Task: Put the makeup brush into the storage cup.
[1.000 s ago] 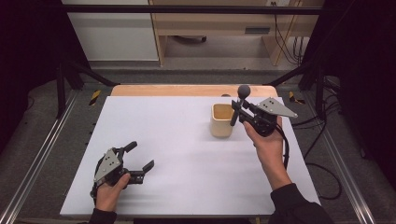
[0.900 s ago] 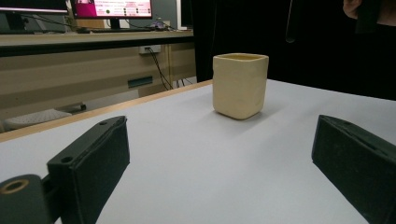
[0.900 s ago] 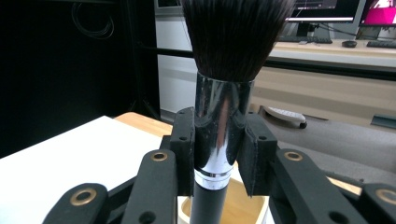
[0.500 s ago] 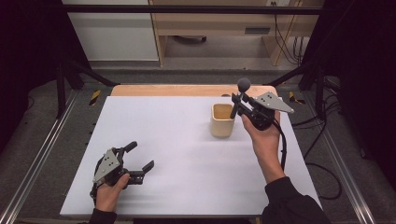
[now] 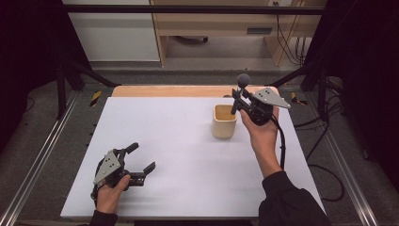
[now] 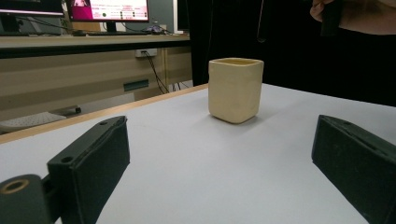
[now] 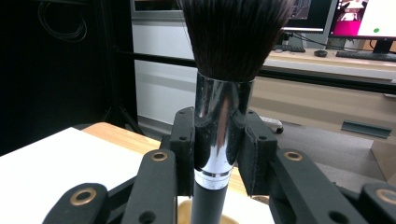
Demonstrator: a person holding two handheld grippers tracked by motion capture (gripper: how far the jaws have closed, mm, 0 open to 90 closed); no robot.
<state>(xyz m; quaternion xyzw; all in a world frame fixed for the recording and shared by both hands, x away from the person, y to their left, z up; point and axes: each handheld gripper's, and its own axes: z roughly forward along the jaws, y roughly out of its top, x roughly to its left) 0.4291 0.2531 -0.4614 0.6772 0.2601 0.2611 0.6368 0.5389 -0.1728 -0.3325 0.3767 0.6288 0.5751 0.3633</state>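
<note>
My right gripper (image 5: 239, 101) is shut on a makeup brush (image 5: 241, 88) with dark bristles and a chrome ferrule, held upright with the bristles on top. In the right gripper view the pads (image 7: 185, 140) clamp the brush (image 7: 223, 116) at its ferrule, and the black handle points down over the cup's rim (image 7: 187, 212). The cream square cup (image 5: 224, 121) stands on the white table sheet (image 5: 179, 155), just left of that gripper. My left gripper (image 5: 141, 159) rests open at the near left with nothing between its fingers (image 6: 88, 158); it faces the cup (image 6: 235, 88).
The wooden table edge (image 5: 174, 90) runs along the back of the white sheet. Metal rails (image 5: 42, 155) flank the table on both sides. A cable (image 5: 282, 146) trails from the right gripper. A desk with monitors (image 6: 112, 9) stands behind.
The right gripper with the brush has shifted slightly toward the cup and a little up. The left gripper has stayed where it was.
</note>
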